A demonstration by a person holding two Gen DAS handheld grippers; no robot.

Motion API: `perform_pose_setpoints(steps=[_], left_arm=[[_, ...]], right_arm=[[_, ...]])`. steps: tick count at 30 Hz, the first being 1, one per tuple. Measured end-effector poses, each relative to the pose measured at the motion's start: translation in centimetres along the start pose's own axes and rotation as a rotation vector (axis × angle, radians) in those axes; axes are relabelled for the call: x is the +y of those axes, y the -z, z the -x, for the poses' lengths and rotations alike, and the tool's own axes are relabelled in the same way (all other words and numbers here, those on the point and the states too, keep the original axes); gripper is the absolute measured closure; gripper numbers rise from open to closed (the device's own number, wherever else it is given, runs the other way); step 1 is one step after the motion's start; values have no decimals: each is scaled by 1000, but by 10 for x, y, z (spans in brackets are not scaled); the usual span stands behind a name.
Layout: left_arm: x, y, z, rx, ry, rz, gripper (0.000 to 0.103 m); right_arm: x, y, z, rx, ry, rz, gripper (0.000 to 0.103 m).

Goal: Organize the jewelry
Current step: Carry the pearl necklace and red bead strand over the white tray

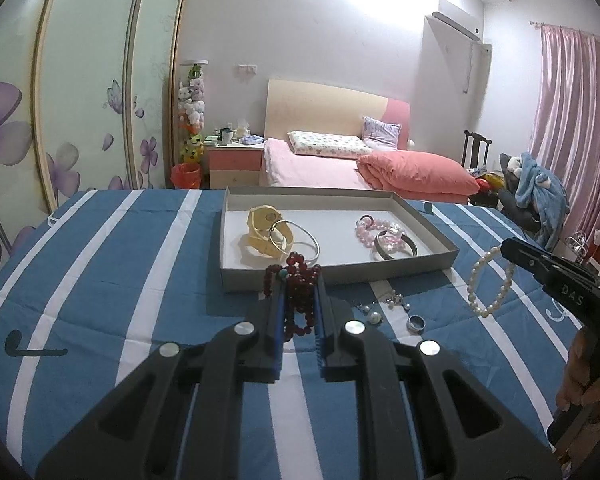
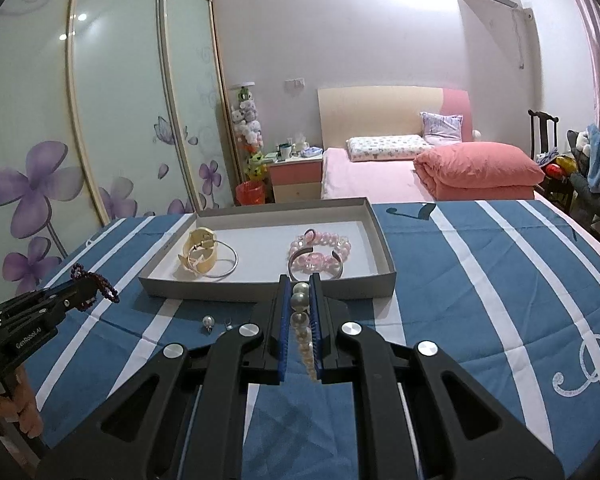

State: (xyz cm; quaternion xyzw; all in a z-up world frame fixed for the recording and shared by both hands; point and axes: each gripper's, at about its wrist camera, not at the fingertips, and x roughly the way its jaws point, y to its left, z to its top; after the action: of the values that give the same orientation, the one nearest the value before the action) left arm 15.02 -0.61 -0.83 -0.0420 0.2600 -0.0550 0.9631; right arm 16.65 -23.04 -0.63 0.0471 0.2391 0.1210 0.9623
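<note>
The table has a grey tray on it. The left gripper pinches the dark red beads in its closed jaws, and the right gripper pinches the pearl bracelet. Both hang near the tray's front wall and could catch on it, maybe slipping out and missing the tray

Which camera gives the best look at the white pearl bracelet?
The left wrist view: there the pearl bracelet hangs as a full open loop from the right gripper. In the right wrist view it is seen end-on, only a line of beads pinched between the blue pads.
</note>
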Motion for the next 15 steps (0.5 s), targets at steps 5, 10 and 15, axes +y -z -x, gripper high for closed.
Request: perform_pose_setpoints(steps=[5, 10, 15], left_arm=[[0, -3, 0, -20, -4, 17, 90], [-3, -7, 0, -48, -9, 20, 90], [-6, -18, 1, -92, -21, 16, 90]], right_arm=[[-1, -4, 3, -32, 0, -4, 93], [1, -9, 7, -72, -3, 4, 93], [4, -19, 10, -124, -4, 12, 93]])
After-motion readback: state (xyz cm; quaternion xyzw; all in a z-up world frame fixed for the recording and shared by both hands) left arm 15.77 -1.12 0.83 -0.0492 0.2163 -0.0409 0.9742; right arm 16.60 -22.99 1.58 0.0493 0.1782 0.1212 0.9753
